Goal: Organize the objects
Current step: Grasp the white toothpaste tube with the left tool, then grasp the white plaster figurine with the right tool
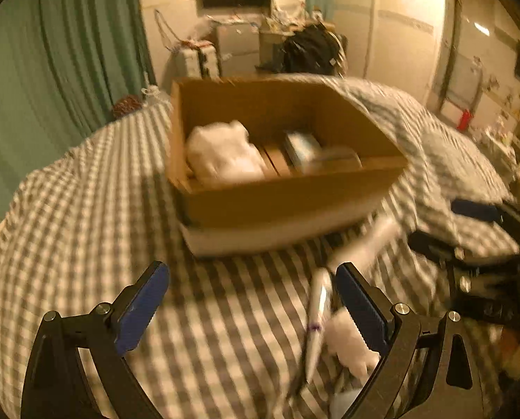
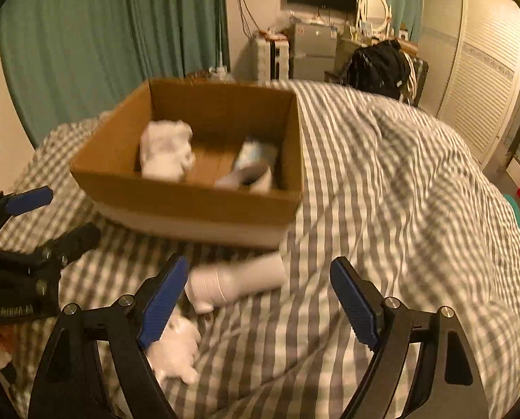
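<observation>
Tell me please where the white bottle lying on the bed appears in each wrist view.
Left wrist view: white bottle right of centre, below the box's near right corner.
Right wrist view: white bottle lower centre, just beyond the right gripper.
Shared landmark: the cardboard box.

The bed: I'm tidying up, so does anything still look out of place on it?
Yes. A white bottle lies on its side on the checked cover outside the cardboard box, with a small white crumpled item nearby.
</observation>
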Available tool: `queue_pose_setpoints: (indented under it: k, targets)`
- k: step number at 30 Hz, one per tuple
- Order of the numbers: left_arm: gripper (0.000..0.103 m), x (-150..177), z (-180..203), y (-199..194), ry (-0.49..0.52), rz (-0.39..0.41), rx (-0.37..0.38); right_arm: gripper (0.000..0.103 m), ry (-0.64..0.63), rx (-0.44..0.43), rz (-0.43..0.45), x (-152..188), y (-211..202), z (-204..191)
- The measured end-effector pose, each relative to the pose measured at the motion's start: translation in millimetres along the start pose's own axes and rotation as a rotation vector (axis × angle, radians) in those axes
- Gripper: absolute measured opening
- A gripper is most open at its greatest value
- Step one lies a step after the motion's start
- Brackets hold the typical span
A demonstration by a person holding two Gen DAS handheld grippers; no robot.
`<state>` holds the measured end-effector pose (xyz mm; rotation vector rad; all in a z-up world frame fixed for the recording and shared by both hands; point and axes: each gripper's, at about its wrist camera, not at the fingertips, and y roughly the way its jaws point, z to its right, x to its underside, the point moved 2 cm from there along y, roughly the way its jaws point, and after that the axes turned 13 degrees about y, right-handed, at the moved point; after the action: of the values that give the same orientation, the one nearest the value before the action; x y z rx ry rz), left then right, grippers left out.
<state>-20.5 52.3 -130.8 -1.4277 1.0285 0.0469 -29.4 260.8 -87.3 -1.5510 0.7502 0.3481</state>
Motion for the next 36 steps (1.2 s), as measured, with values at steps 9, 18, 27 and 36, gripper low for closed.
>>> queue_pose_setpoints:
  k: [9,18,27,36]
  targets:
    - [0.088,41,36,43,0.111,-0.107,0.036,0.083,0.045,0.007,-0.054,12,12,12]
    - [0.027,53,64,51,0.197,-0.094,0.124,0.083,0.043,-0.009,-0.075,15,15,9]
    - [0.017,45,43,19,0.104,-0.006,0.158,0.083,0.027,-0.016,-0.088,21,14,2]
    - [0.016,45,13,13,0.043,0.0,0.13,0.083,-0.072,-0.036,-0.174,44,30,-30]
